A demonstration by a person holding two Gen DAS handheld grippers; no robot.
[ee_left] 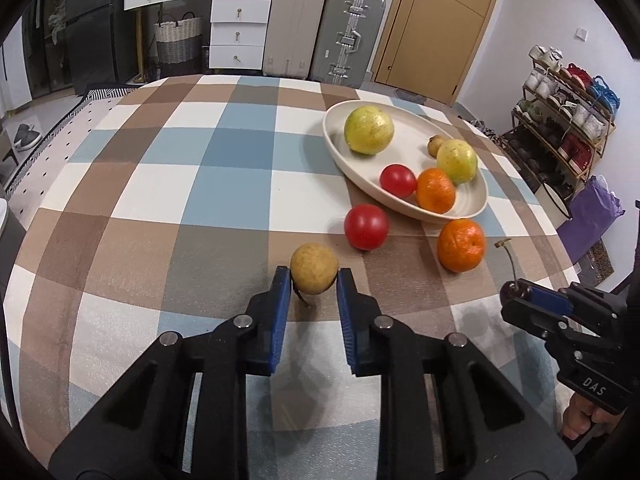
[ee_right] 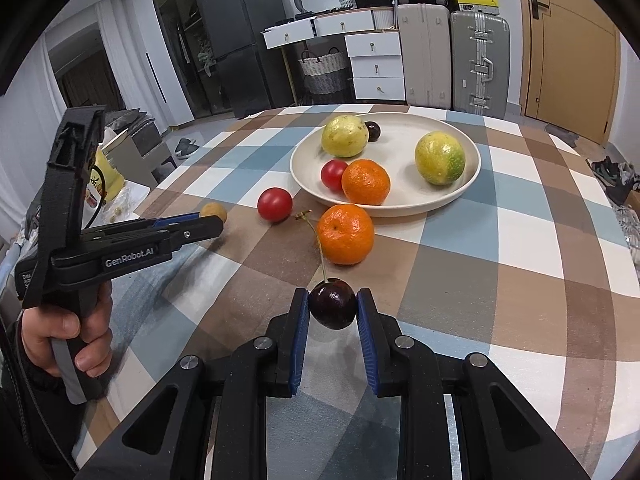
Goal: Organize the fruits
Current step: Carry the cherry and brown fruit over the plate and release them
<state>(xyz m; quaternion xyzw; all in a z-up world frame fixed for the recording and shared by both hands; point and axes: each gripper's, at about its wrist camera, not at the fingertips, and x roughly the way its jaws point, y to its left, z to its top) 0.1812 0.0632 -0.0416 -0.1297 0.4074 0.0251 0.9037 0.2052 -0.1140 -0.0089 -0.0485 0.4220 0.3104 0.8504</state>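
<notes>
My left gripper (ee_left: pixel 313 280) is shut on a small tan round fruit (ee_left: pixel 314 266), held a little above the checked tablecloth. In the right wrist view my right gripper (ee_right: pixel 333 300) is shut on a dark cherry (ee_right: pixel 333 306) whose long stem points up. A cream plate (ee_left: pixel 340 148) at the right holds two yellow-green fruits, a red tomato, an orange and a small brown fruit. A loose red tomato (ee_left: pixel 366 227) and a loose orange (ee_left: pixel 460 245) lie on the cloth just in front of the plate. The right wrist view also shows a second cherry (ee_right: pixel 373 131) on the plate.
The round table's far edge (ee_left: pixel 260 78) faces suitcases, white drawers and a wooden door. A shoe rack (ee_left: pixel 560 128) stands beyond the right edge. A hand (ee_right: pixel 64 332) grips the left gripper's handle at the left.
</notes>
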